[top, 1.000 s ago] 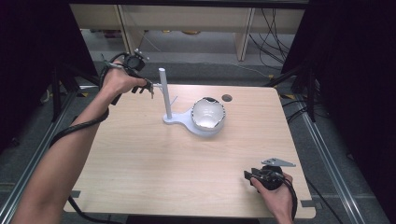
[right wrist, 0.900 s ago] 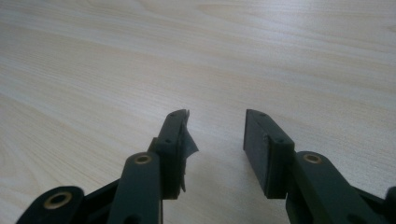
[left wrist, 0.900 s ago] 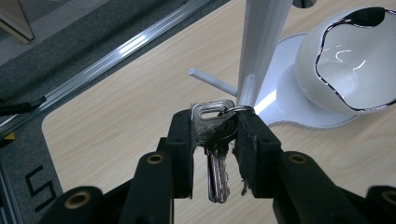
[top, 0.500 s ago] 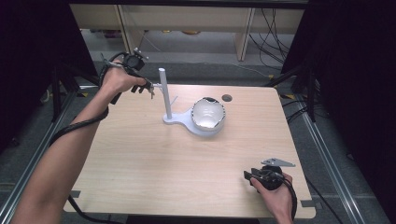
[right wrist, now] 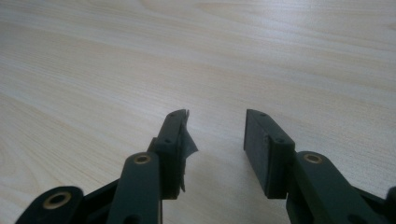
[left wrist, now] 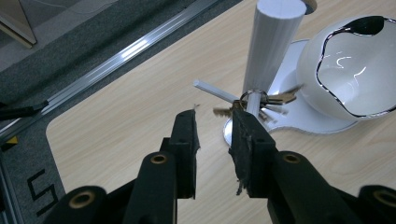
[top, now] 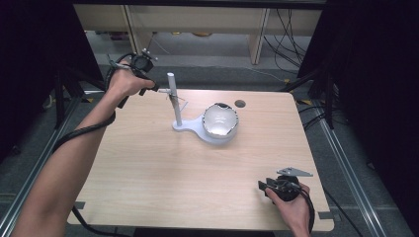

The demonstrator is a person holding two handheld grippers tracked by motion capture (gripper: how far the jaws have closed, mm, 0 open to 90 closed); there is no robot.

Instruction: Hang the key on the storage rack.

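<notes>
A white stand (top: pixel 174 101) with an upright post is at the back of the wooden table (top: pixel 148 173). On its base rests a shiny white bowl (top: pixel 220 121). A thin side peg (left wrist: pixel 215 90) sticks out of the post (left wrist: pixel 273 46) and carries a ring of keys (left wrist: pixel 256 100). My left gripper (top: pixel 156 90) is open just off the peg's end. In the left gripper view its jaws (left wrist: pixel 213 122) hold nothing, and the right jaw's tip is close to the keys. My right gripper (top: pixel 265 186) is low over the table's front right corner, open (right wrist: pixel 215 116) and holding nothing.
A round cable hole (top: pixel 240 103) lies in the tabletop behind the bowl (left wrist: pixel 350 70). Metal rails (top: pixel 346 163) run along both sides of the table. Dark floor, shelving and cables lie beyond the far edge.
</notes>
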